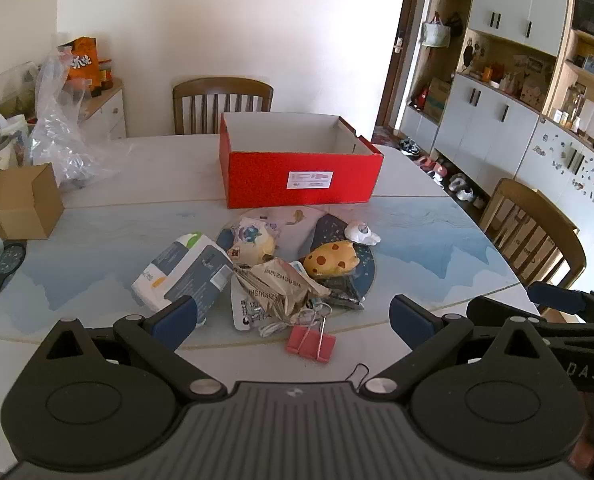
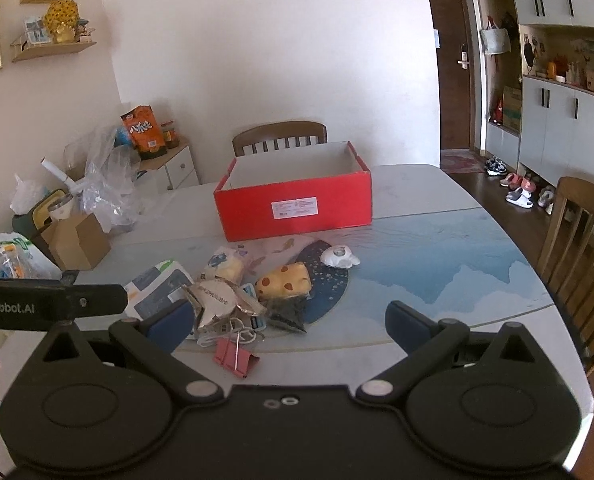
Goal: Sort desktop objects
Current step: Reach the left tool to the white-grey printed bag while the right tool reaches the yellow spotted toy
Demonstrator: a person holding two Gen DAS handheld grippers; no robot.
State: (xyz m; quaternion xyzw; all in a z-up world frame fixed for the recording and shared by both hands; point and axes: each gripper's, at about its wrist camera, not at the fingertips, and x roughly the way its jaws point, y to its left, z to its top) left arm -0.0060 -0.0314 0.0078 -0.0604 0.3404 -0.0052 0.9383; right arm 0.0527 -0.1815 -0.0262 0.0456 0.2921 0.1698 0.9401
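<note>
An open red box (image 1: 301, 178) (image 2: 295, 208) stands empty on the table beyond a pile of small objects. The pile holds a pink binder clip (image 1: 311, 342) (image 2: 237, 354), a yellow spotted plush toy (image 1: 331, 260) (image 2: 285, 280), a crumpled foil wrapper (image 1: 281, 284) (image 2: 217, 300), a white-and-grey tissue pack (image 1: 185, 274) (image 2: 157, 286), a yellow snack pack (image 1: 253, 240) (image 2: 225, 266) and a small white toy (image 1: 361, 232) (image 2: 339, 256). My left gripper (image 1: 293, 320) is open and empty, just short of the clip. My right gripper (image 2: 285, 324) is open and empty over the pile's near edge.
A brown cardboard box (image 1: 21, 204) (image 2: 77, 240), clear plastic bags (image 1: 65, 136) and a black spoon (image 1: 1, 276) sit at the table's left. Wooden chairs stand behind the box (image 1: 221, 100) and at the right (image 1: 533, 232). Cabinets line the right wall.
</note>
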